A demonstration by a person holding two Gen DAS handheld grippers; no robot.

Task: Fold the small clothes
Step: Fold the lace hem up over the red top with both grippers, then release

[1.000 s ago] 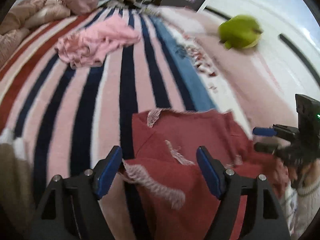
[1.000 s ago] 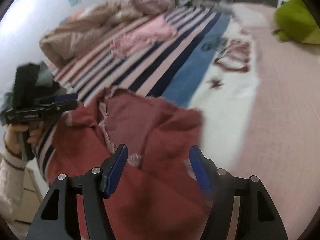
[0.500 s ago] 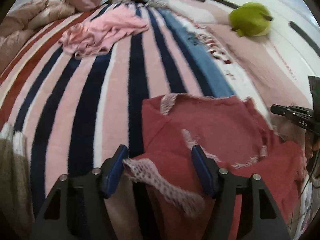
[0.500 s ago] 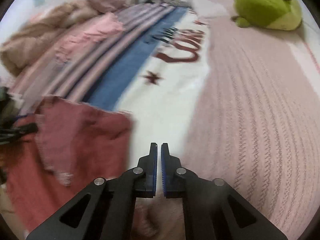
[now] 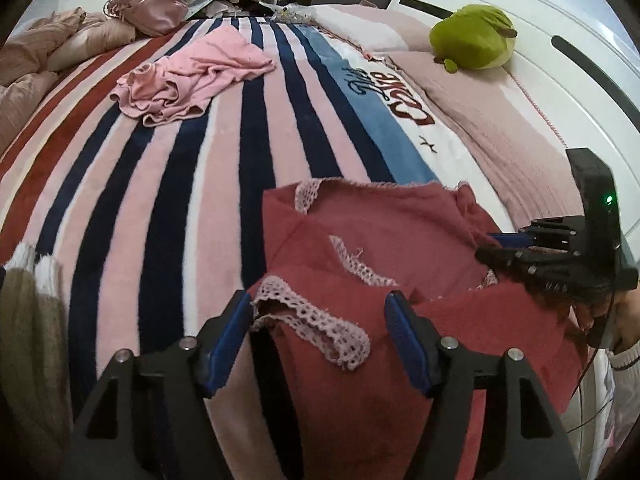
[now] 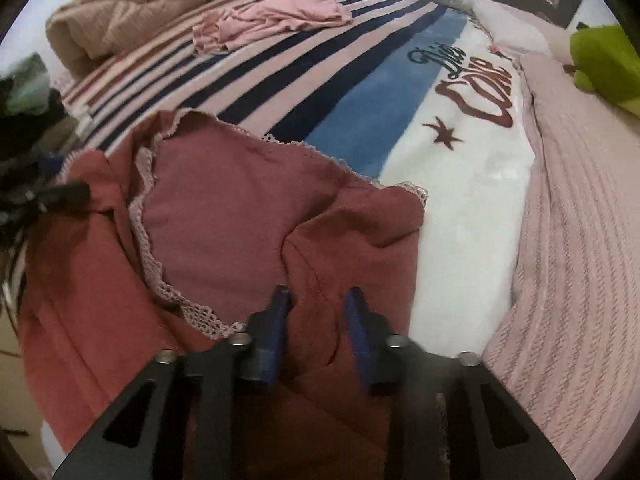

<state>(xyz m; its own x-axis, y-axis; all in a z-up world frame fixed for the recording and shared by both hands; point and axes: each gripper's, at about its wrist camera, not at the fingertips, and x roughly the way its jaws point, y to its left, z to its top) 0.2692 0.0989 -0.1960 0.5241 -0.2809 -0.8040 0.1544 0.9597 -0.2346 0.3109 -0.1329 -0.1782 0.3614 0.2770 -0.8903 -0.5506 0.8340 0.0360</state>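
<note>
left tongs (image 5: 318, 320) spread wide around the lace-edged hem, gripping nothing; right tongs (image 6: 318, 314) parted over the cloth, also holding nothing. red garment (image 6: 248, 216) lay rumpled near the bed's (image 5: 168, 184) edge, partly doubled over, not yet neatly folded. pink garment (image 5: 192, 76) farther off, untouched.

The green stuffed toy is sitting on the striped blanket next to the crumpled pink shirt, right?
Not quite. The green stuffed toy sits on the plain pink knitted cover by the white headboard, far from the crumpled pink shirt, which does lie on the striped blanket. The left wrist view shows it.
</note>
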